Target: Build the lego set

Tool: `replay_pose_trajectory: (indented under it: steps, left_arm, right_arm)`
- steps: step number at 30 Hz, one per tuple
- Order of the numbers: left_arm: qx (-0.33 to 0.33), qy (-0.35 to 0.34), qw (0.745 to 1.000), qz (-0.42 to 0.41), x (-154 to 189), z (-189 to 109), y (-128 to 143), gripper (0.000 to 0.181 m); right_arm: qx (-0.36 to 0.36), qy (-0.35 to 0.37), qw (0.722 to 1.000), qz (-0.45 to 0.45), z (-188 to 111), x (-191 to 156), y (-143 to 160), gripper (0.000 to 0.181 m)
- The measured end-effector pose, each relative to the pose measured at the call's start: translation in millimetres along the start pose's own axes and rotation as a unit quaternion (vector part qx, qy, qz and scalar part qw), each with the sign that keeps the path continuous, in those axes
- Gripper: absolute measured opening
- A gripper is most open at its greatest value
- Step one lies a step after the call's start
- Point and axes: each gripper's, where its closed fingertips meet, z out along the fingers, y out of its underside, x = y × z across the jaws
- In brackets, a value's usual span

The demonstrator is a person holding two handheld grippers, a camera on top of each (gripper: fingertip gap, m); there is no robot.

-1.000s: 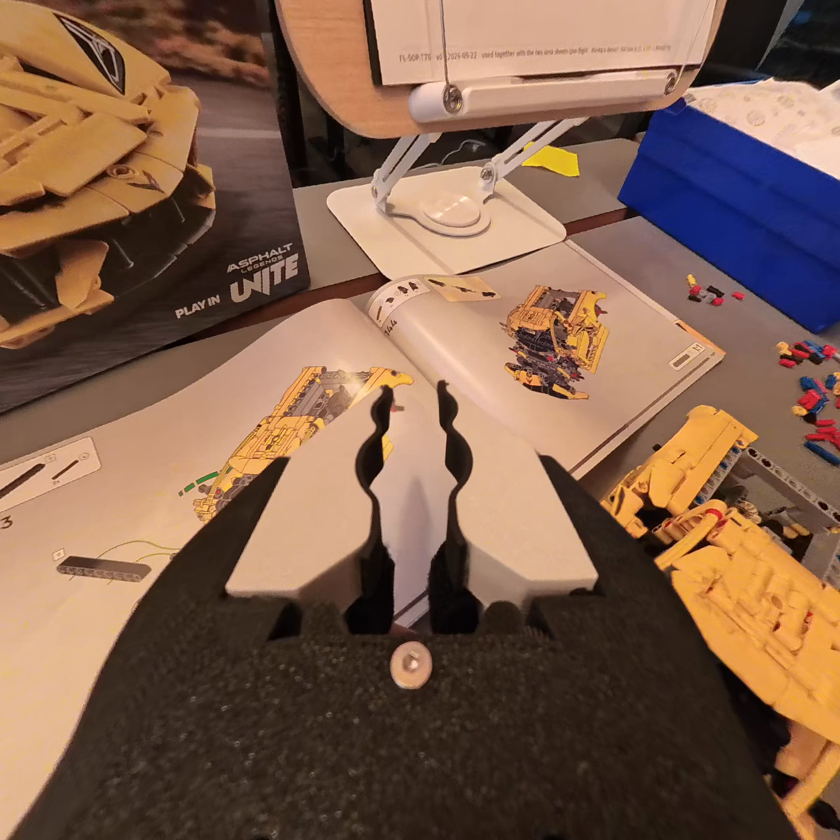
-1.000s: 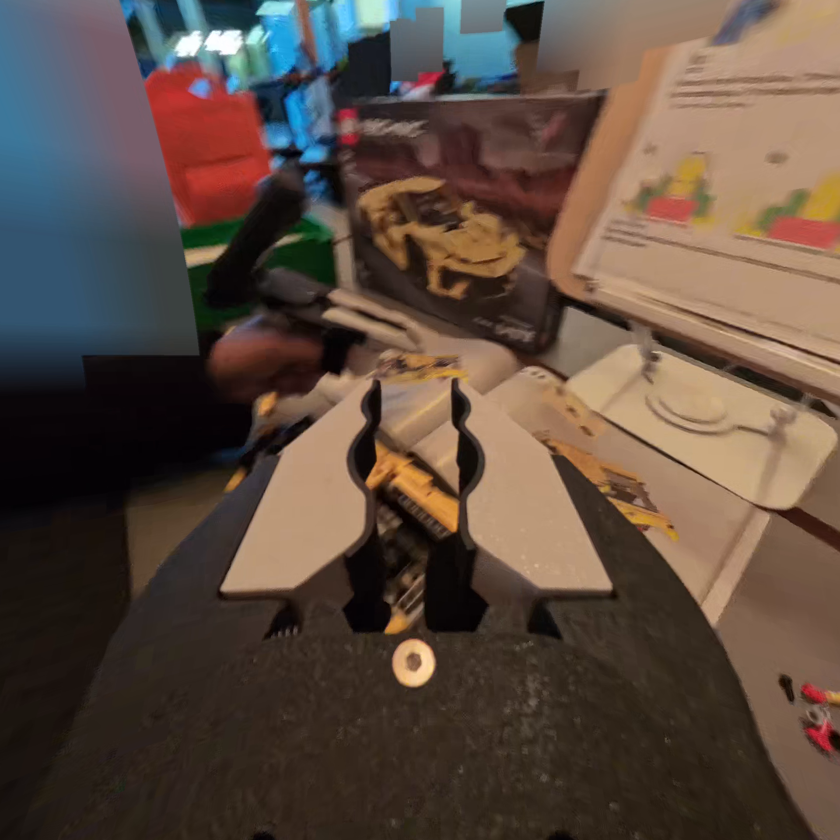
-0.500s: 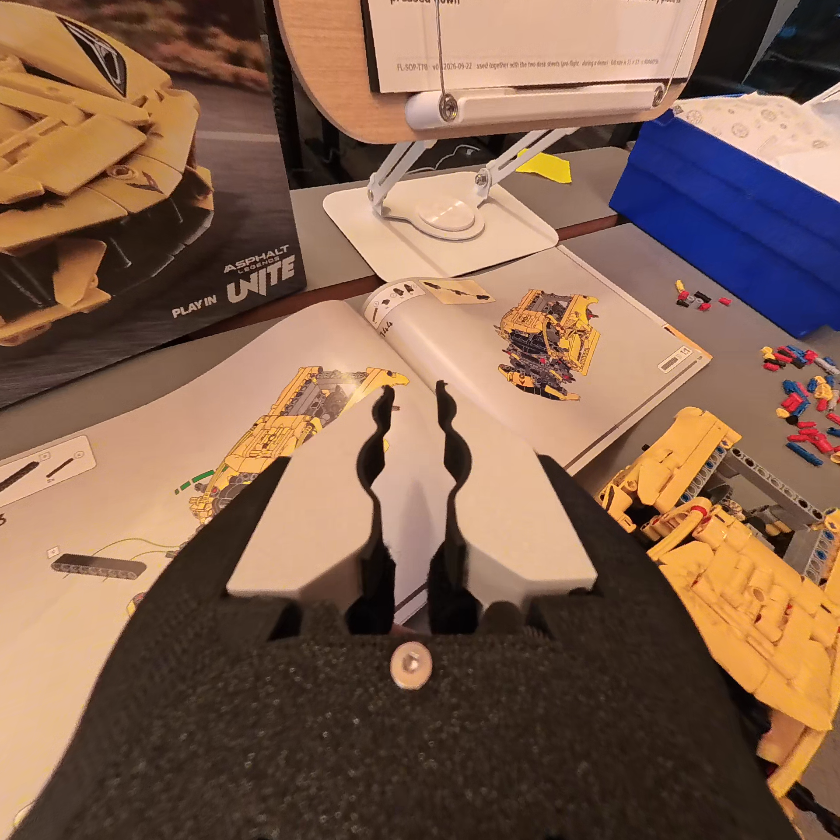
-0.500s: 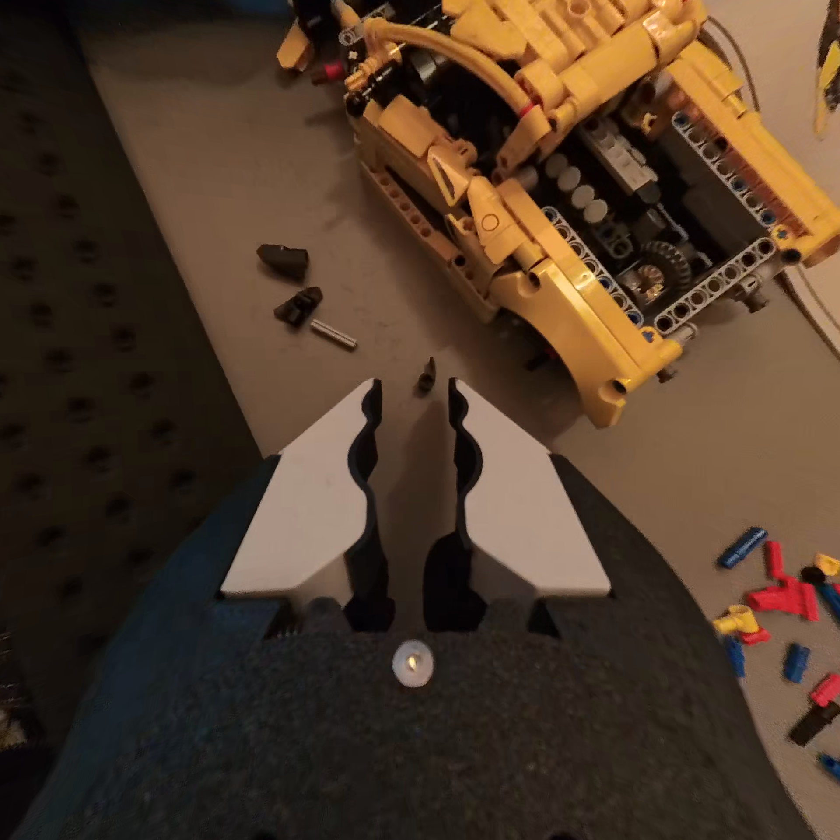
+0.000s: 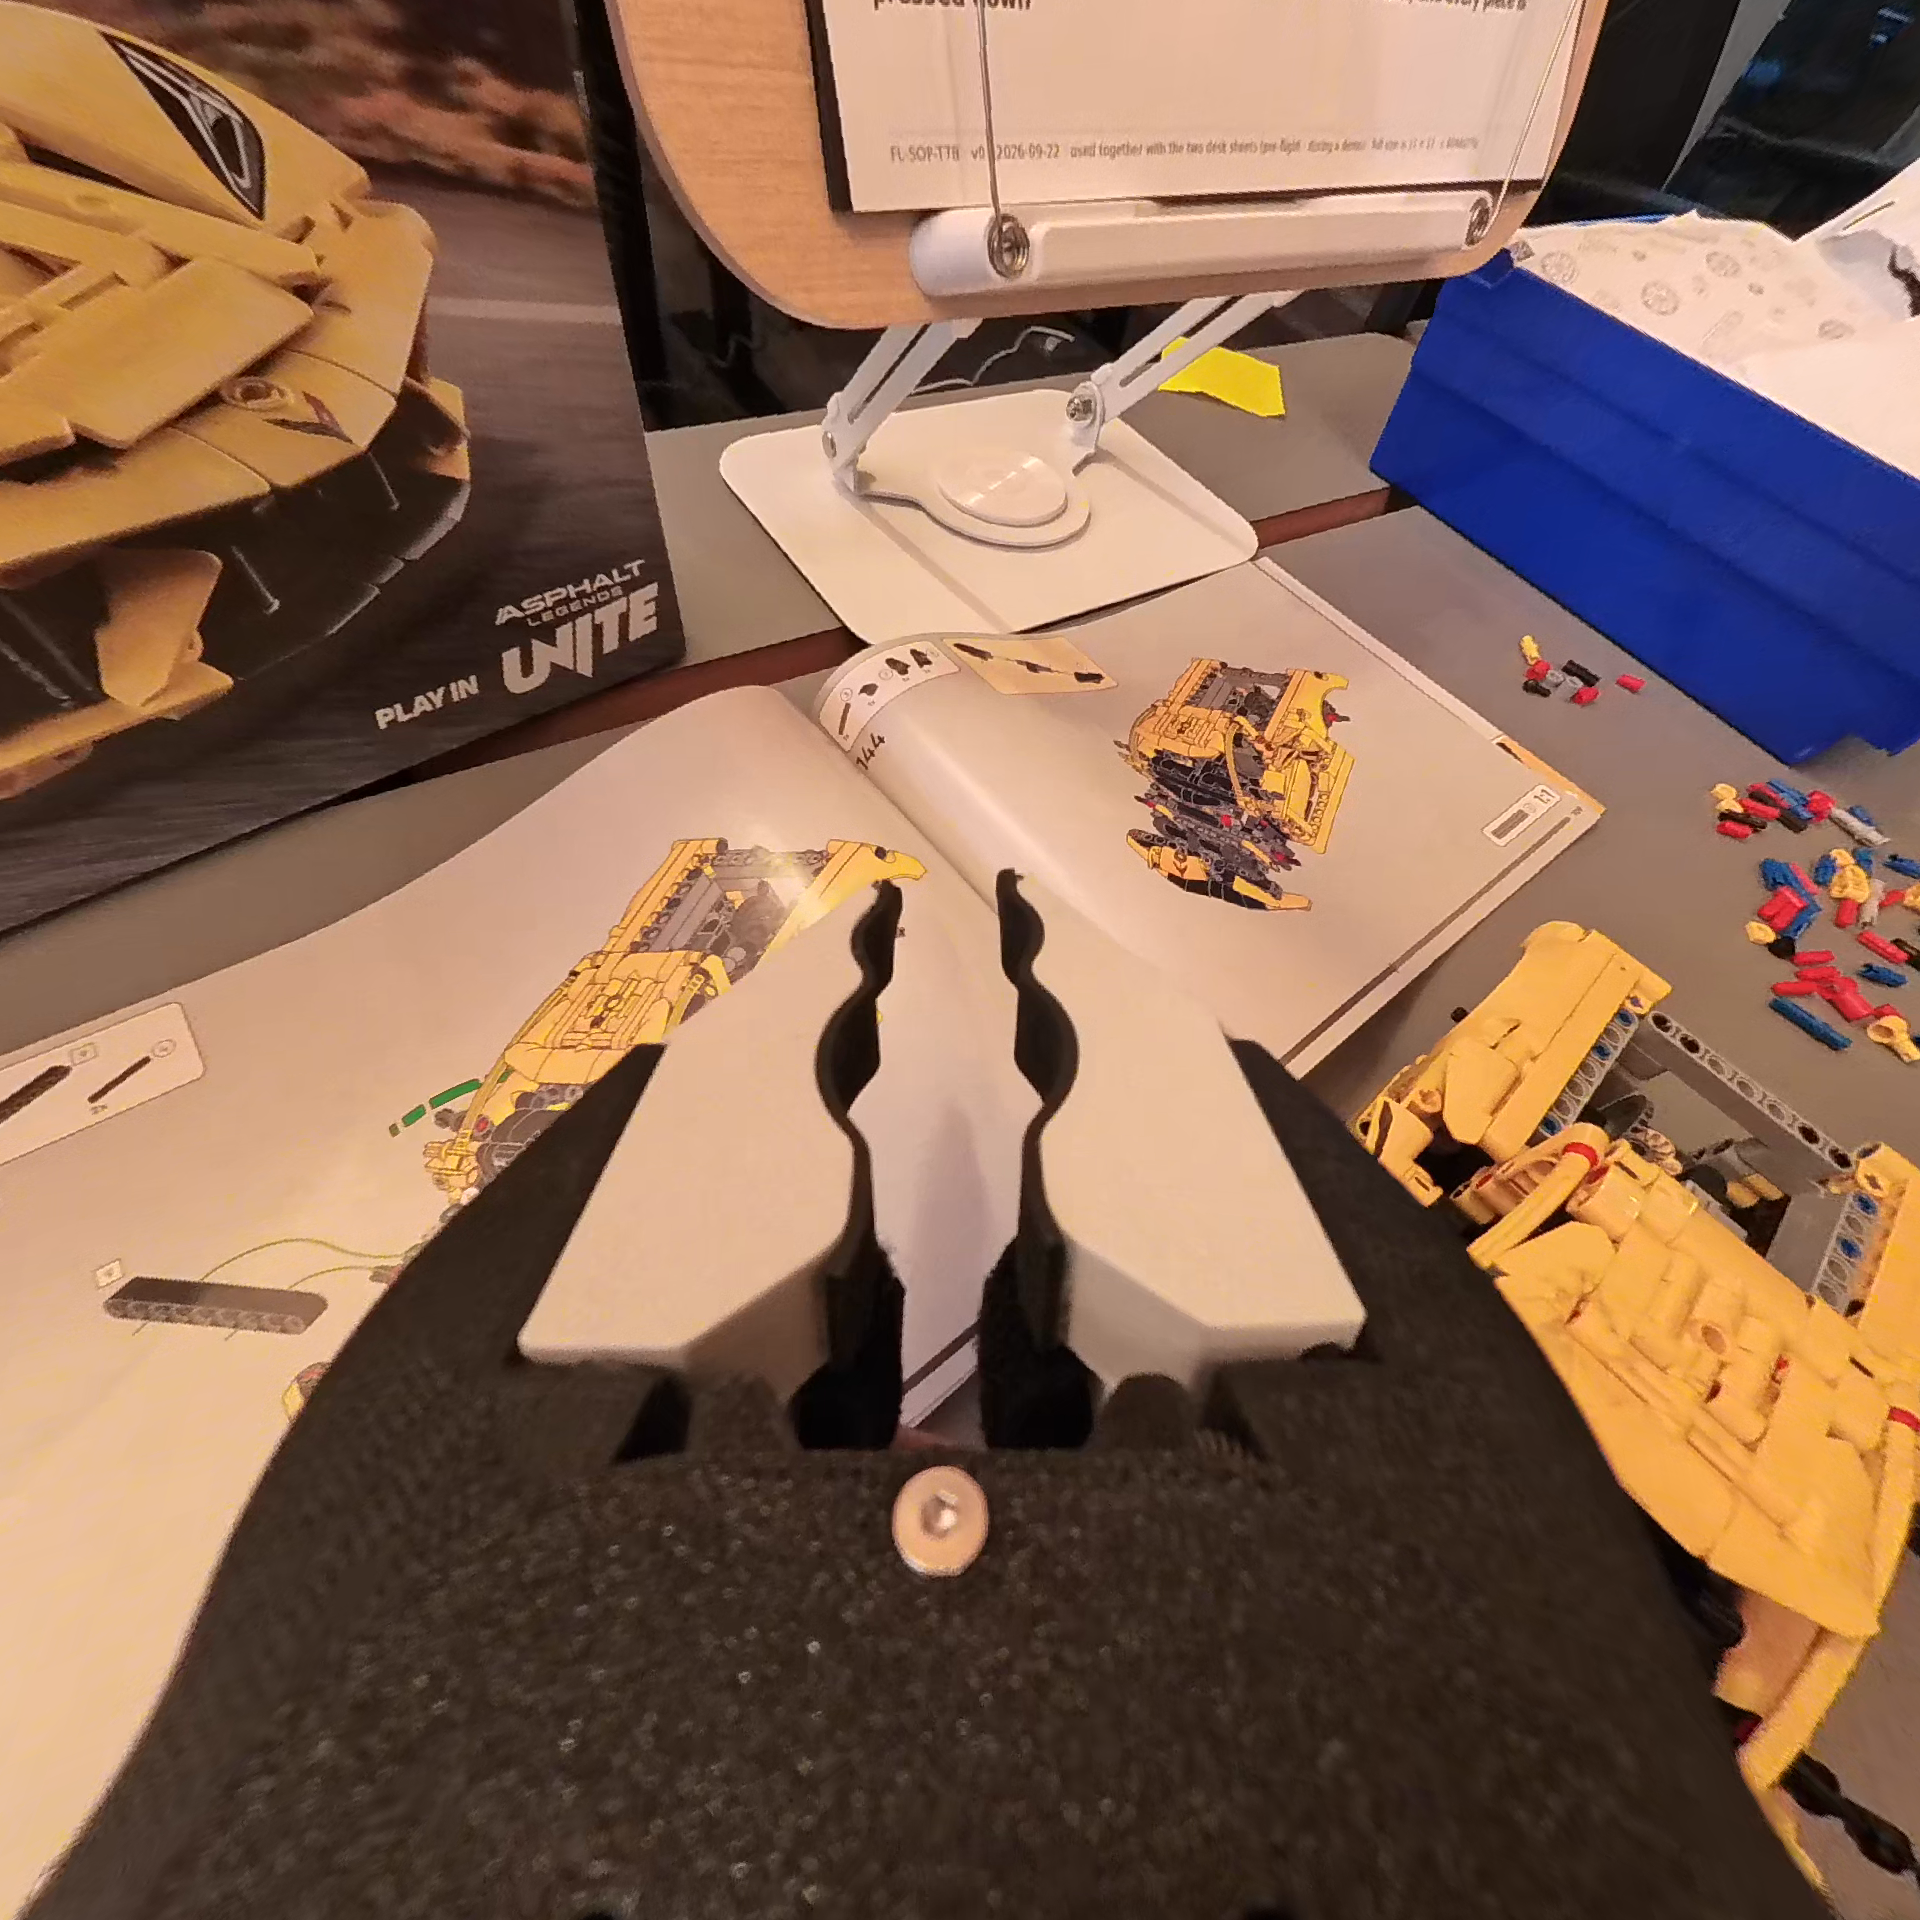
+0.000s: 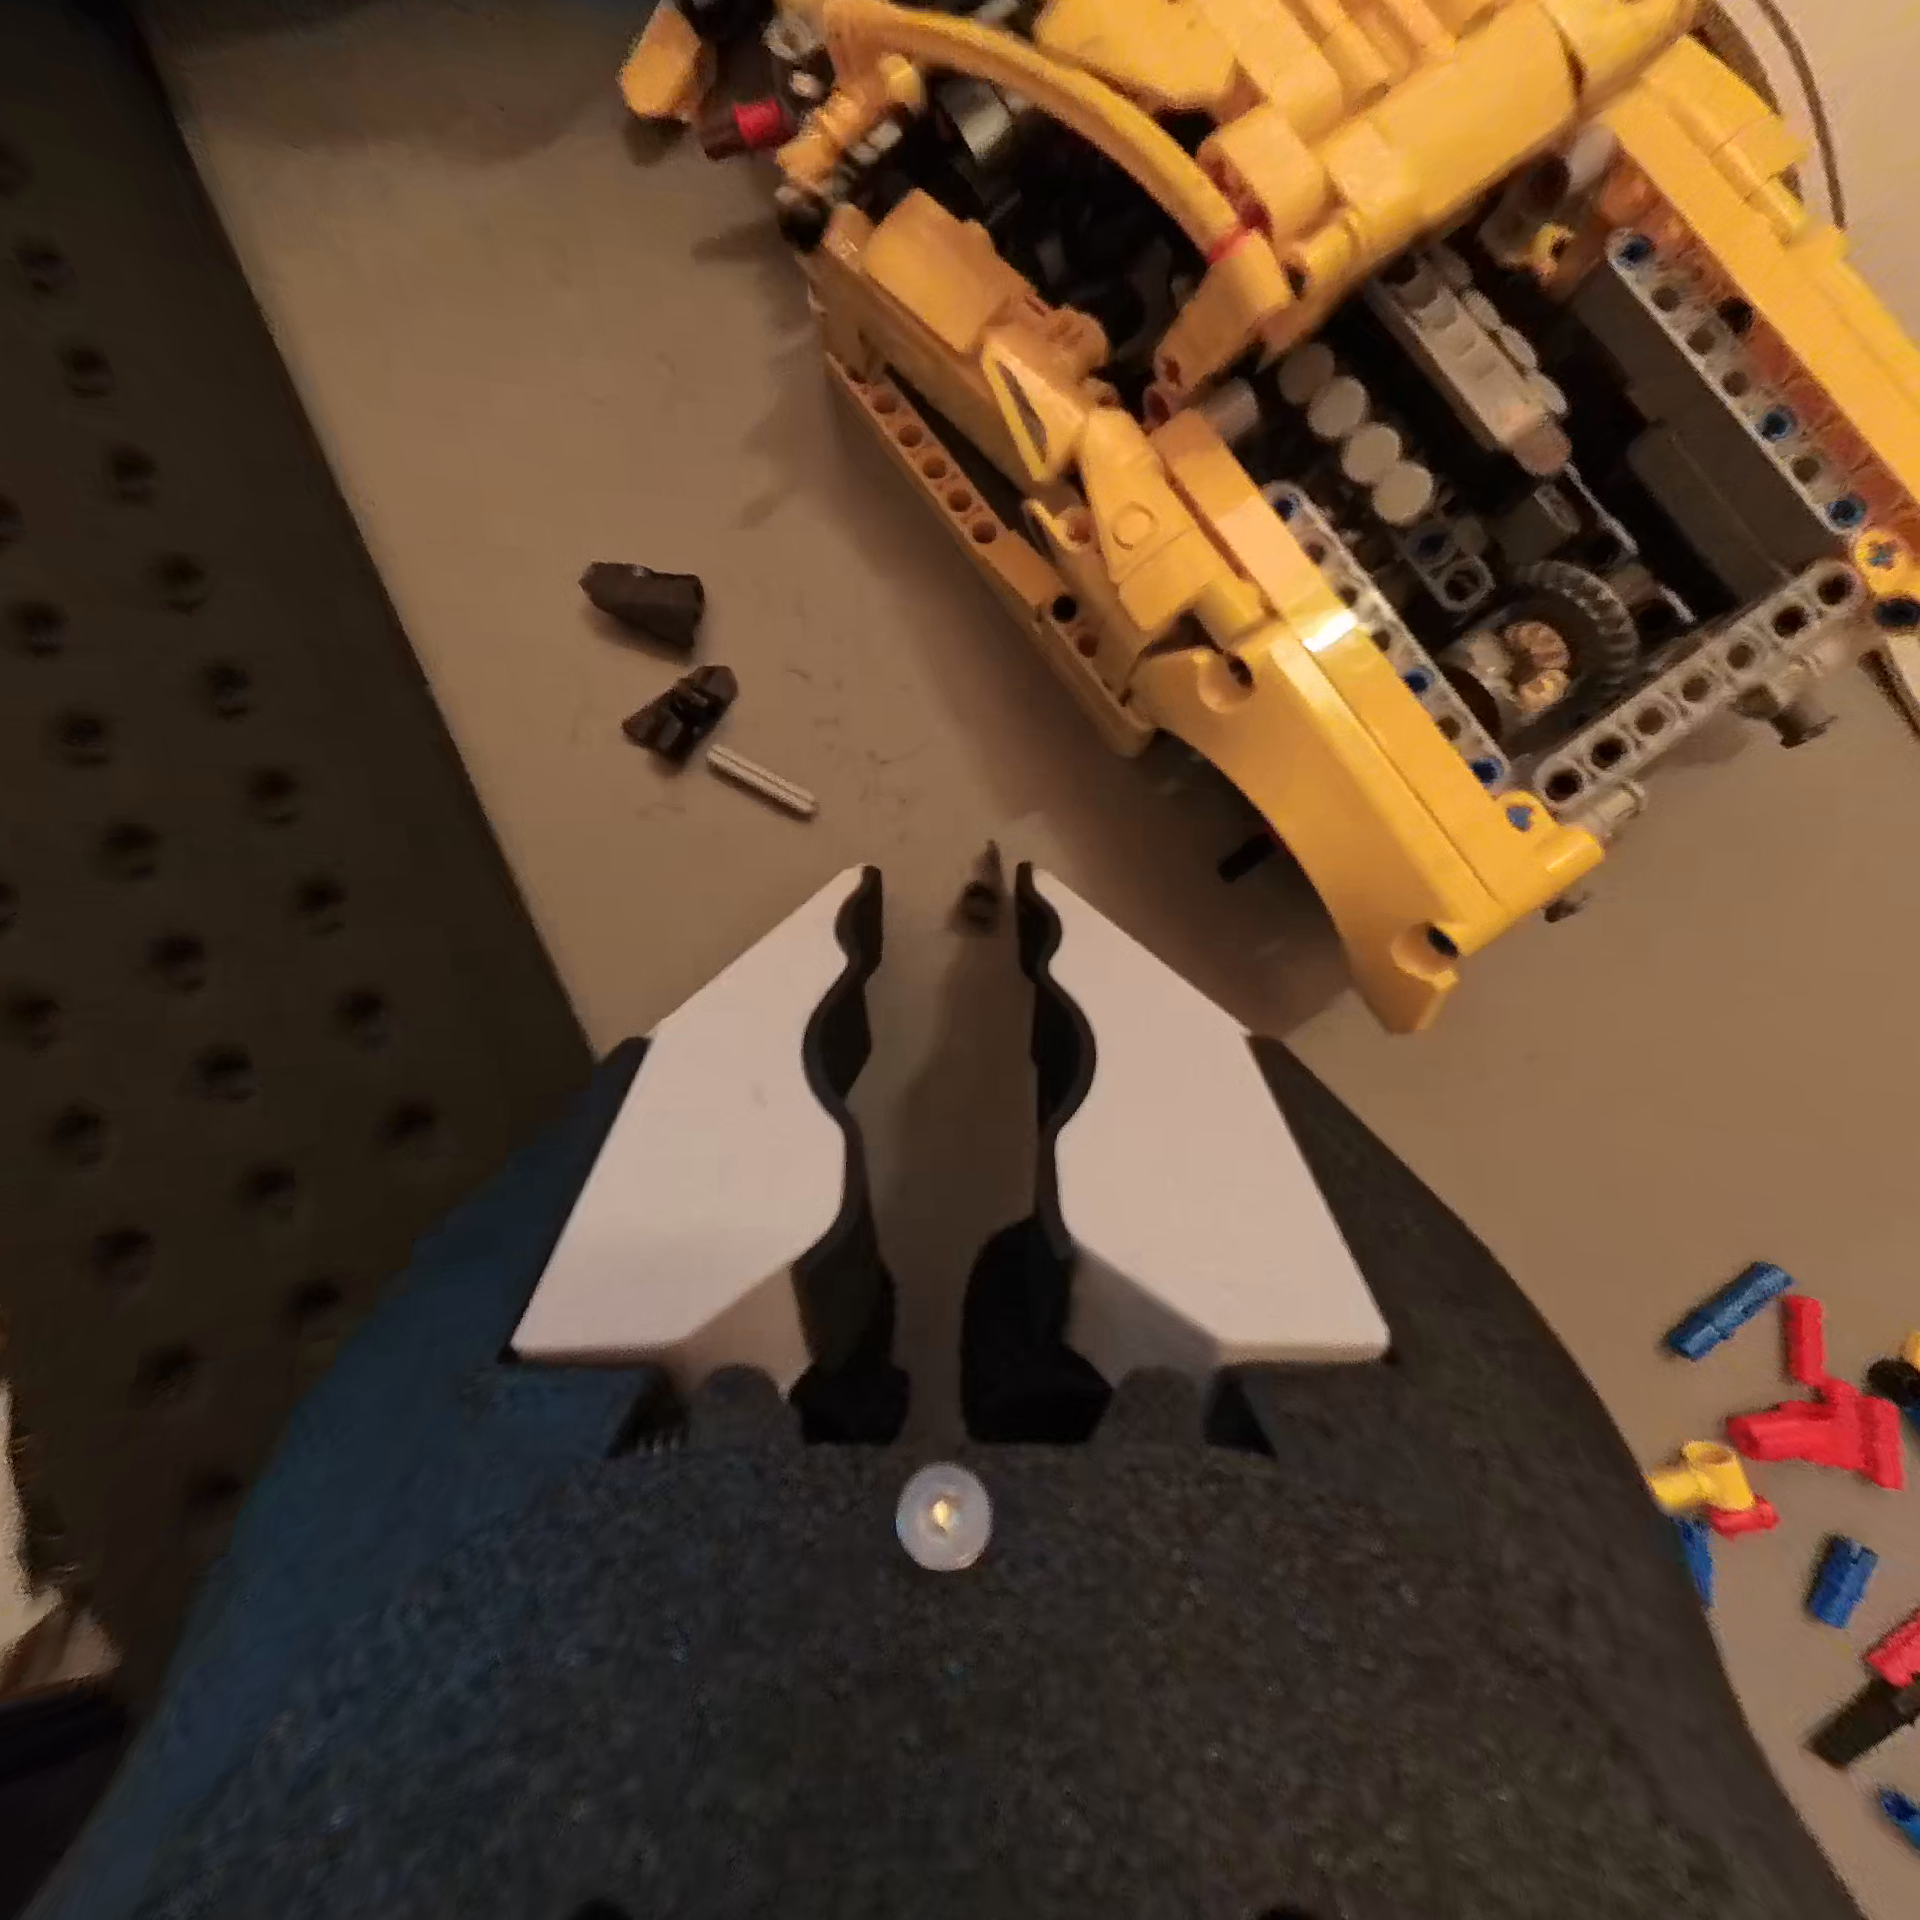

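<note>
A half-built yellow lego car (image 6: 1299,436) lies on the grey table; it also shows at the right of the left wrist view (image 5: 1662,1299). My right gripper (image 6: 948,883) is open and empty, pointing down at the table, with a small black pin (image 6: 982,899) lying between its fingertips, close to the right one. Two black pieces (image 6: 644,603) (image 6: 681,717) and a grey axle (image 6: 761,781) lie to the upper left of it. My left gripper (image 5: 951,894) is open and empty, held over the open instruction booklet (image 5: 1039,831).
Loose red, blue and yellow pieces (image 6: 1808,1455) lie at the right; they also show in the left wrist view (image 5: 1818,935). A blue bin (image 5: 1662,520), a white stand (image 5: 987,520) holding a sheet, and the set's box (image 5: 260,416) stand behind. A dark perforated mat (image 6: 187,727) borders the table's left. The grippers' ends are close to 30 centimeters from one another.
My right gripper has swung from facing across the room down toward the table, then moved closer, bringing the small black pin between its fingertips. The left gripper has drifted slightly.
</note>
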Motion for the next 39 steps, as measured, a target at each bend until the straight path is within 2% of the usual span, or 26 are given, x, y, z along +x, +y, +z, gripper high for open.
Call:
replay_pose_trajectory:
  steps: [2,7,11,14,18,20,22,24,27,29,31,33,36,39]
  left_arm:
    - [-0.001,-0.001,1.0,0.002,-0.1,0.3,0.5,0.019]
    - [-0.002,0.001,1.0,0.002,0.6,0.6,1.2,0.019]
    - [-0.001,0.004,1.0,0.008,2.7,0.1,0.5,0.019]
    - [0.003,0.017,1.0,0.014,7.7,-0.8,-1.5,0.019]
    - [0.018,0.085,0.995,0.04,32.0,-5.9,-8.1,0.019]
    - [0.029,0.125,0.99,0.058,48.2,-12.3,-12.9,0.019]
    - [0.039,0.176,0.982,0.061,65.8,-21.5,-17.4,0.019]
    - [0.041,0.249,0.967,0.04,85.8,-34.2,-21.0,0.019]
    - [0.029,0.377,0.926,0.015,119.3,-60.4,-20.0,0.02]
    - [0.009,0.47,0.882,0.021,146.1,-85.9,-12.7,0.023]
    - [-0.028,0.533,0.843,0.06,170.3,-108.2,5.6,0.024]
    - [-0.064,0.548,0.826,0.114,186.3,-116.5,28.1,0.024]
    - [-0.102,0.574,0.801,0.138,205.4,-125.7,47.3,0.024]
    - [-0.098,0.566,0.807,0.138,210.9,-120.6,47.6,0.023]
  right_arm:
    - [0.012,-0.044,0.999,-0.027,-2.4,-19.3,-7.4,0.026]
    - [0.042,-0.093,0.987,-0.12,-0.2,-43.4,-12.8,0.021]
    - [0.082,-0.098,0.973,-0.192,5.3,-44.3,-19.5,0.021]
    - [0.089,-0.107,0.969,-0.205,5.5,-41.4,-22.2,0.017]
    - [0.053,-0.106,0.97,-0.212,16.8,-33.9,-12.6,0.017]
    - [0.06,-0.122,0.97,-0.2,18.6,-38.7,-14.7,0.015]
    - [0.061,-0.111,0.97,-0.206,18.0,-36.2,-13.7,0.003]
    - [0.059,-0.096,0.97,-0.217,17.0,-35.1,-12.5,0.003]
    - [0.048,-0.077,0.972,-0.218,12.6,-30.5,-12.8,0.003]
    - [0.077,-0.07,0.974,-0.2,-1.0,-25.7,-27.1,0.003]
    - [0.128,-0.085,0.975,-0.162,-22.7,-22.8,-50.5,0.003]
    - [0.177,-0.112,0.971,-0.117,-45.7,-19.2,-73.3,0.003]
    - [0.224,-0.133,0.962,-0.082,-67.5,-12.2,-94.2,0.003]
    - [0.242,-0.128,0.959,-0.069,-72.7,-5.0,-102.3,0.003]
